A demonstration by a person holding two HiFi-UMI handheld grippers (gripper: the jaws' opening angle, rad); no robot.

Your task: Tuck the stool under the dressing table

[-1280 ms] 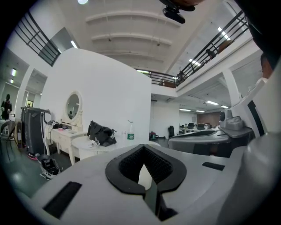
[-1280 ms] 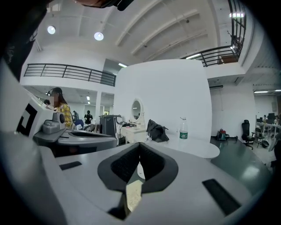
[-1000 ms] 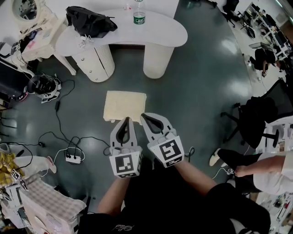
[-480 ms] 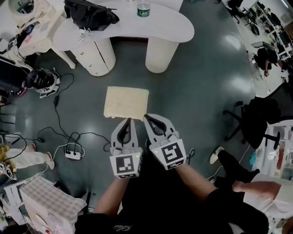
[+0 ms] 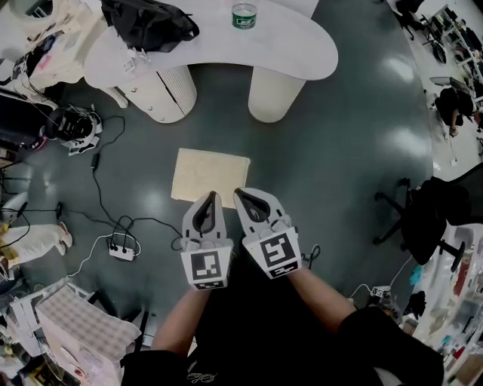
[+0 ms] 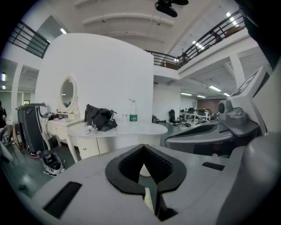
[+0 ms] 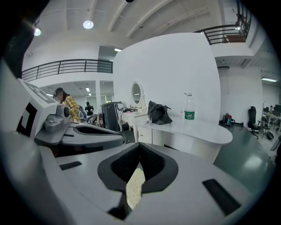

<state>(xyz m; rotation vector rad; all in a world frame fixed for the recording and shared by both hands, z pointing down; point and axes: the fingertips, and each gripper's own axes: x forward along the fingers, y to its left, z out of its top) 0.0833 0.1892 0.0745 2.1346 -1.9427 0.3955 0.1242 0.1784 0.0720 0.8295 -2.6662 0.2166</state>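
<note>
The stool point(image 5: 210, 177) has a square cream seat and stands on the dark floor, apart from the white kidney-shaped dressing table point(image 5: 226, 47) beyond it. My left gripper point(image 5: 210, 195) and right gripper point(image 5: 239, 192) are side by side, both shut and empty, tips over the seat's near edge; contact cannot be told. In the left gripper view the shut left gripper point(image 6: 142, 146) points at the dressing table point(image 6: 127, 130). In the right gripper view the cream seat point(image 7: 134, 186) shows through the shut right gripper point(image 7: 140, 144), with the dressing table point(image 7: 199, 130) beyond.
A black bag point(image 5: 148, 19) and a green-labelled bottle point(image 5: 244, 15) sit on the table. Cables and a power strip point(image 5: 121, 255) lie on the floor at left, near a headset point(image 5: 72, 128). A black office chair point(image 5: 424, 217) stands at right, and a checked cloth bag point(image 5: 79, 326) at lower left.
Both grippers have moved forward together toward the stool and table, which now look nearer. The seated person at the right has left the view. The jaws stayed shut.
</note>
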